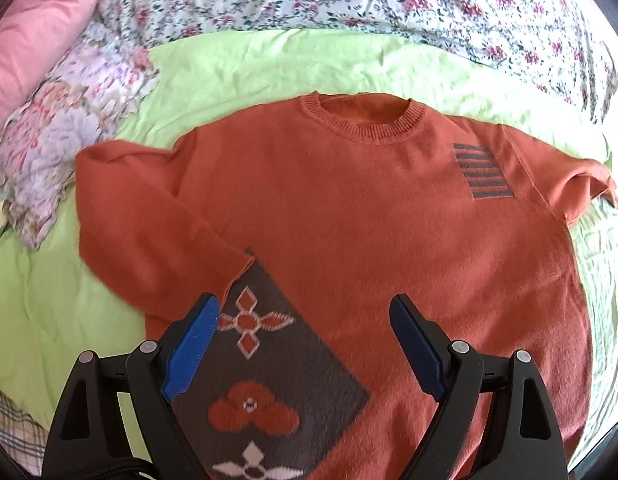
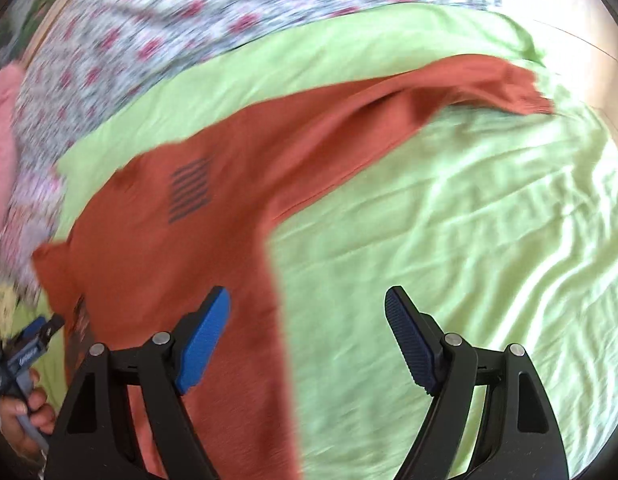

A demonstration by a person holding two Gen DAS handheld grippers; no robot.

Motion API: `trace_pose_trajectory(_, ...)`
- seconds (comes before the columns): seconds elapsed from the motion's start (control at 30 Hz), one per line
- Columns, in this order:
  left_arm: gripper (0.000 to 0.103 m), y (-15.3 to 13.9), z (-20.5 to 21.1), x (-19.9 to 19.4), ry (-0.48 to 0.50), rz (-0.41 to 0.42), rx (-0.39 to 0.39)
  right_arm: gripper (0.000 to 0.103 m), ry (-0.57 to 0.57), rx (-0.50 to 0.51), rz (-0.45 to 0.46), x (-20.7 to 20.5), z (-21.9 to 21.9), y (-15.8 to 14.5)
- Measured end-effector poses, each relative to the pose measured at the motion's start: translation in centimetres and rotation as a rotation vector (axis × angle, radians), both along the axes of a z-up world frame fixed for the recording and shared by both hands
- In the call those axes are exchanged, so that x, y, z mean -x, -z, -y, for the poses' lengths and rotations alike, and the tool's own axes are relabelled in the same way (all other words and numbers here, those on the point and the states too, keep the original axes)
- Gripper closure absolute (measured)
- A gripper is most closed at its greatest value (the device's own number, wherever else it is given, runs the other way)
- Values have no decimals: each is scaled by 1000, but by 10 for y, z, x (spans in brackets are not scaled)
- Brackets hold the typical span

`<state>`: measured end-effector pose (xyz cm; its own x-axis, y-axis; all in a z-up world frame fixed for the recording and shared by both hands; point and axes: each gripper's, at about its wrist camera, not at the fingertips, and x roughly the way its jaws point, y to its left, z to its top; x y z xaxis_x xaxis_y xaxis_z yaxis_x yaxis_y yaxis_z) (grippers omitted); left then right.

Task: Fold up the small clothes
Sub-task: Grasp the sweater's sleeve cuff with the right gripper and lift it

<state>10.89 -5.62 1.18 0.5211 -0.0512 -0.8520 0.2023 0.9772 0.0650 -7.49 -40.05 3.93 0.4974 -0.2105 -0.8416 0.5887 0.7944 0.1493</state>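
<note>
Sweater (image 1: 349, 208), rust-orange, lies flat on a green sheet (image 1: 245, 64) on the bed, directly beneath both grippers. Left gripper (image 1: 305, 344) hovers over its patterned hem, fingers wide, empty. Right gripper (image 2: 307, 336), equally wide, straddles the side edge; the outstretched sleeve (image 2: 481, 80) lies ahead. Blur likely hides any labels; none readable.

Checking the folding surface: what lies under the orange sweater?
The orange sweater lies spread on a light green sheet, which shows all around it. A folded-in sleeve rests on its front. Whatever is directly beneath the sweater's body is covered.
</note>
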Motion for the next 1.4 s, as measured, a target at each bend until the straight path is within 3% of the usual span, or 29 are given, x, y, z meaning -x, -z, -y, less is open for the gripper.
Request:
trace_pose_trajectory(0.1,15,7,9,-16,15,-49,1,23,100,0,23,9,46,-6)
trace_pose_trajectory(0.43,15,10,38,-48,26,-46,-10,25,428,-29,148,22,203,-17)
trace_pose_trajectory(0.73,15,21,61,-71,0,-82,-1,33,559,-86,176,15,286,6)
trace_pose_trajectory(0.77,15,22,63,-71,3,-84,3,38,573,-94,193,20,292,6)
trace_pose_trajectory(0.83,15,25,68,-72,5,-87,-2,60,595,-96,208,23,304,8)
trace_pose_trajectory(0.87,15,27,69,-72,9,-92,-3,81,600,-93,200,24,307,8)
trace_pose_trajectory(0.9,15,29,70,-73,13,-99,1,95,599,-97,199,25,310,7)
trace_pose_trajectory(0.97,15,30,71,-73,16,-100,8,95,575,-90,224,21,306,-3)
trace_pose_trajectory(1.07,15,30,67,-72,13,-95,20,96,446,-39,284,5,273,-36)
trace_pose_trajectory(1.23,15,23,47,-68,-1,-83,52,96,172,-76,366,-54,181,-81)
trace_pose_trajectory(1.4,15,9,13,-60,-28,-65,89,96,-71,-194,388,-130,78,-80)
